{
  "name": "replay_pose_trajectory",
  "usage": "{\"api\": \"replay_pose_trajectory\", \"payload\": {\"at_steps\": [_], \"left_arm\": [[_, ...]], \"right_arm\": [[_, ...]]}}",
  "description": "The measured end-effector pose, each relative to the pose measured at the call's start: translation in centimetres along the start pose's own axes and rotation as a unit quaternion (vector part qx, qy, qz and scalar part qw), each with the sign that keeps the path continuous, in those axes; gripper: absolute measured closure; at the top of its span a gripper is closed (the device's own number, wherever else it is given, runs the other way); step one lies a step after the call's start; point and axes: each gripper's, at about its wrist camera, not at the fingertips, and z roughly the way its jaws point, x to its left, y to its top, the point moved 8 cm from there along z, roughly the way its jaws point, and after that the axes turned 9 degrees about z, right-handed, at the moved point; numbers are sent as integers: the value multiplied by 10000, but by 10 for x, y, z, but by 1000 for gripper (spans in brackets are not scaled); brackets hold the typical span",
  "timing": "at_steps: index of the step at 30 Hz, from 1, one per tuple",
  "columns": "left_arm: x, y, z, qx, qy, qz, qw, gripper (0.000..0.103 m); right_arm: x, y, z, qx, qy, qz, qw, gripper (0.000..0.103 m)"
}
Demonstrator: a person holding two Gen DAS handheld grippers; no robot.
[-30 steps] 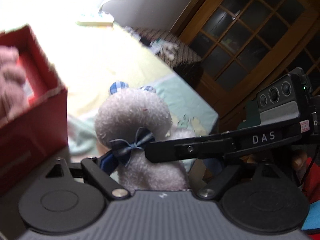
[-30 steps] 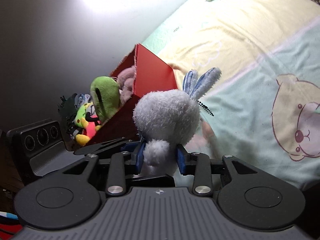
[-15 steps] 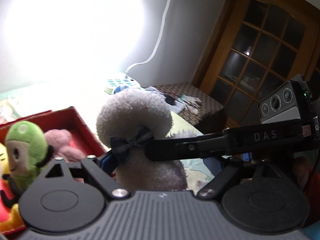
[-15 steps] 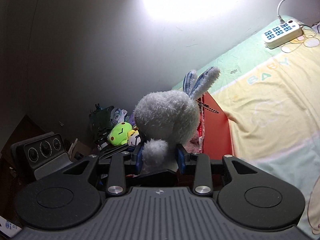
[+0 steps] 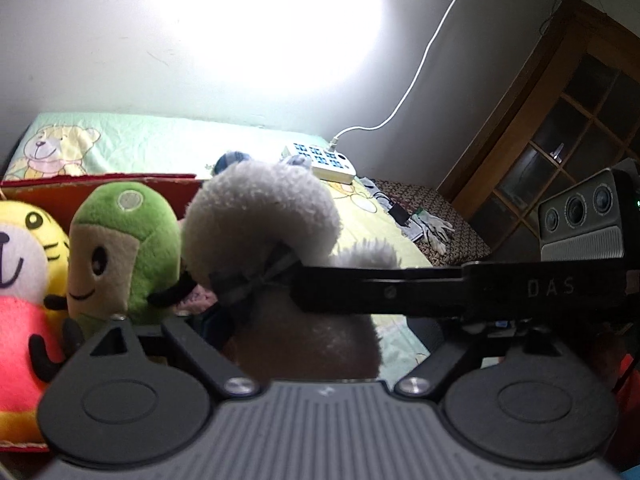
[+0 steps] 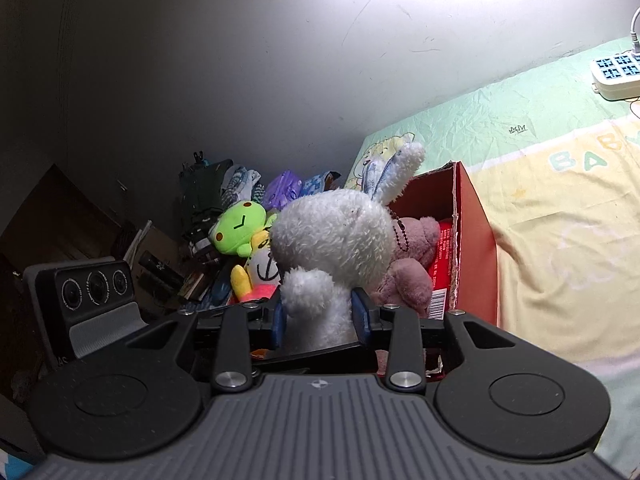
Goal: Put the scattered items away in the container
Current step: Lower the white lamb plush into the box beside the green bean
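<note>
Now rabbit (image 6: 332,240) (clamped) over box (image 6: 474,216).

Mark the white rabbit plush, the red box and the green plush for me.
white rabbit plush (image 6: 332,236): right wrist view, on its fluffy head.
red box (image 6: 474,220): right wrist view, on its outer side wall.
green plush (image 5: 128,248): left wrist view, on its face.

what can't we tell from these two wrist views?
- Left tongs: the rabbit hides their tips, so the grip is unclear in the left view.
- Box floor: toys cover it in both views.
- Pink toy: the rabbit hides most of it in the right view.
</note>
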Motion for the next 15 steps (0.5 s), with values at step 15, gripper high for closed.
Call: {"api": "replay_pose_trajectory", "payload": {"at_steps": [15], "left_arm": [[28, -5, 15, 293, -11, -297, 9991, 13]], "right_arm": [[-13, 5, 30, 248, -538, 40, 9982, 66]]}}
